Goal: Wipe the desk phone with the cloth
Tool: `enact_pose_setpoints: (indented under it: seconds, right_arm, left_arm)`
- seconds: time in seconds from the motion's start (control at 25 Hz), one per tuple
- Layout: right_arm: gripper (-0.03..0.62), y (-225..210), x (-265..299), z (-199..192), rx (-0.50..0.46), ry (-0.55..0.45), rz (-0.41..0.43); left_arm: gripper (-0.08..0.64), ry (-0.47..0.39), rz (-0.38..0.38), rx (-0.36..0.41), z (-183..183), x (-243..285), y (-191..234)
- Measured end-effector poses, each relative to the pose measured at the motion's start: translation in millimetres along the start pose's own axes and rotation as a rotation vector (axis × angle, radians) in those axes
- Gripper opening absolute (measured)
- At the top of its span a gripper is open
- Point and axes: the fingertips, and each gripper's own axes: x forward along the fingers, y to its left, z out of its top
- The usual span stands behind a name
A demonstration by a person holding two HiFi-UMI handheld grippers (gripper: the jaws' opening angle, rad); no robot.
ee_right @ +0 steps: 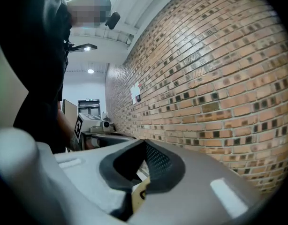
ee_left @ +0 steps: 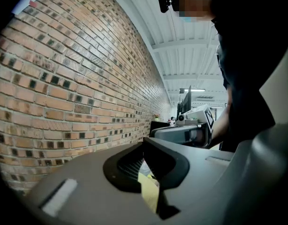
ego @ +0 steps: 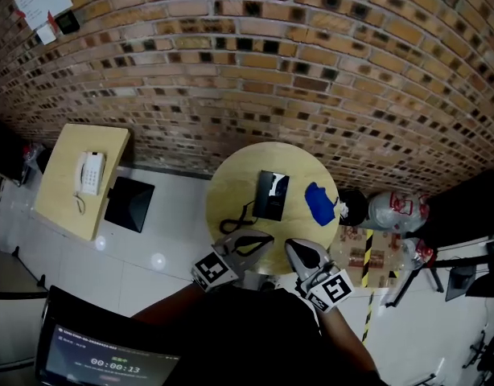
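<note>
Both my left gripper (ego: 261, 240) and right gripper (ego: 294, 246) hung shut and empty at the near edge of the round table (ego: 231, 179), wiping not begun, the blue cloth (ego: 319, 203) beside the desk phone (ego: 271, 195) mid-table awaiting, I judged, opened jaws.

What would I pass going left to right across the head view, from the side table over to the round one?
white phone → black square → black phone → blue cloth
</note>
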Motion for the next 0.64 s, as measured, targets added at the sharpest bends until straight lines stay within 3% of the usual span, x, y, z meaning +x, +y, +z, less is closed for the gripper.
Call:
enact_pose_setpoints:
  seconds: [0.64]
  right_arm:
    - [0.0,-1.8,7.6,3.0,0.019,0.0,0.023]
  left_arm:
    - [-0.012,0.008,0.005,0.005,2.3,-1.6,3.0]
